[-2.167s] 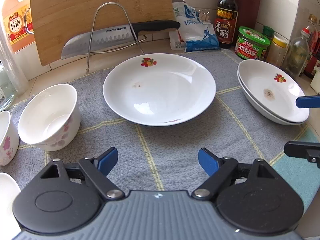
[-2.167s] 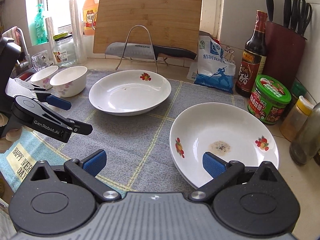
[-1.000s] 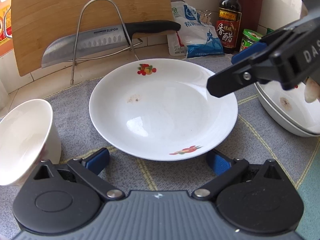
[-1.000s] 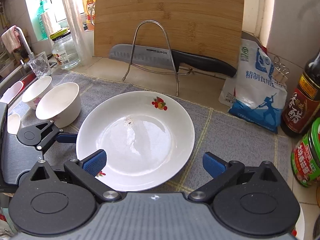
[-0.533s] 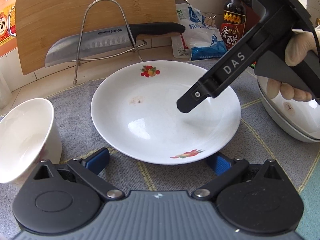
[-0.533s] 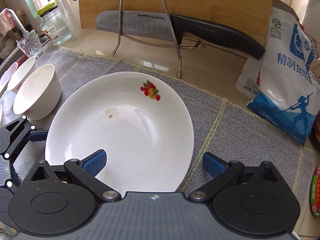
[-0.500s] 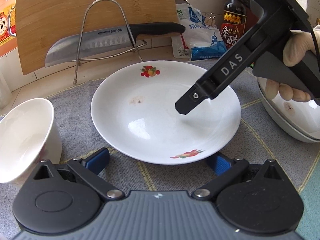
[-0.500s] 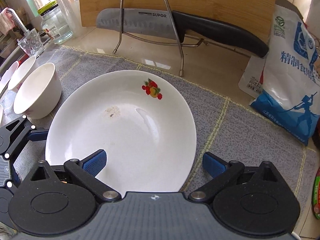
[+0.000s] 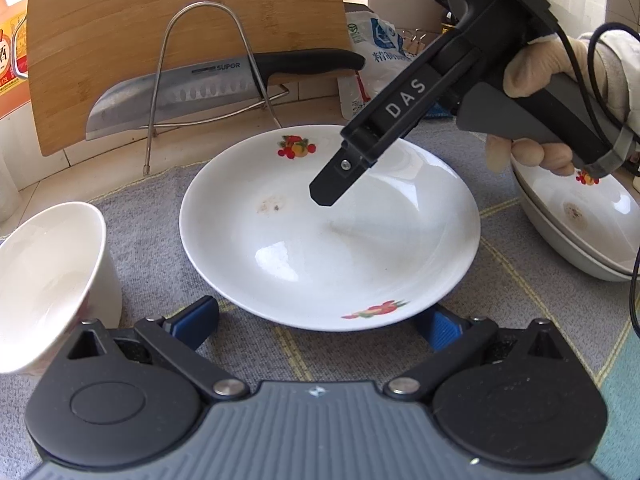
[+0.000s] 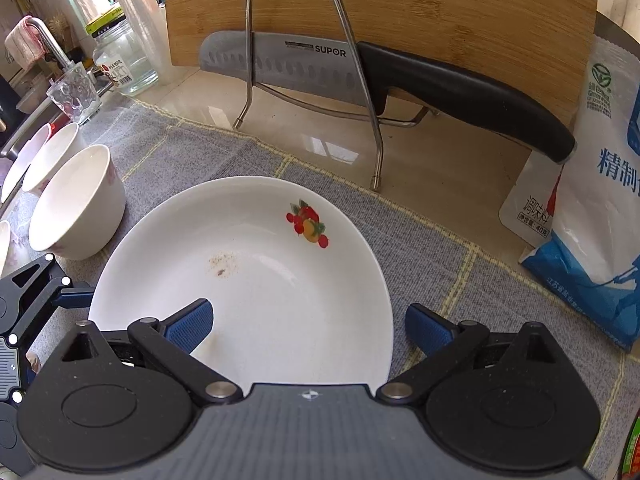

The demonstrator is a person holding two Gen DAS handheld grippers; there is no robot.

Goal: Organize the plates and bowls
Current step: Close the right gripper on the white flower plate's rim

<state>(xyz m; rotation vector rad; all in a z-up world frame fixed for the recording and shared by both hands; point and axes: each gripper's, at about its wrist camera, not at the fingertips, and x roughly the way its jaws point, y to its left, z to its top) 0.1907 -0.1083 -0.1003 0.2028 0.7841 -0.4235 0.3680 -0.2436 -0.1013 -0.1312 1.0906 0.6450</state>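
A white deep plate with fruit prints (image 9: 332, 236) lies on the grey cloth; it also shows in the right wrist view (image 10: 256, 280). My left gripper (image 9: 320, 320) is open at the plate's near rim, its jaws wide on either side. My right gripper (image 10: 308, 328) is open and straddles the plate's right rim, one pad over the plate and one outside; its finger (image 9: 360, 152) hangs above the plate. Two stacked plates (image 9: 580, 220) sit at the right. A white bowl (image 9: 44, 280) stands left, with more bowls (image 10: 44, 160) behind it.
A knife (image 9: 208, 88) rests in a wire rack (image 10: 316, 80) before a wooden cutting board (image 9: 180, 20). A salt bag (image 10: 592, 208) stands at the right. A glass and a jar (image 10: 124, 64) stand near the sink on the left.
My right gripper has come from the stacked plates over to the single plate and lowered further onto its rim. My left gripper moved up to the plate's near rim, then held still.
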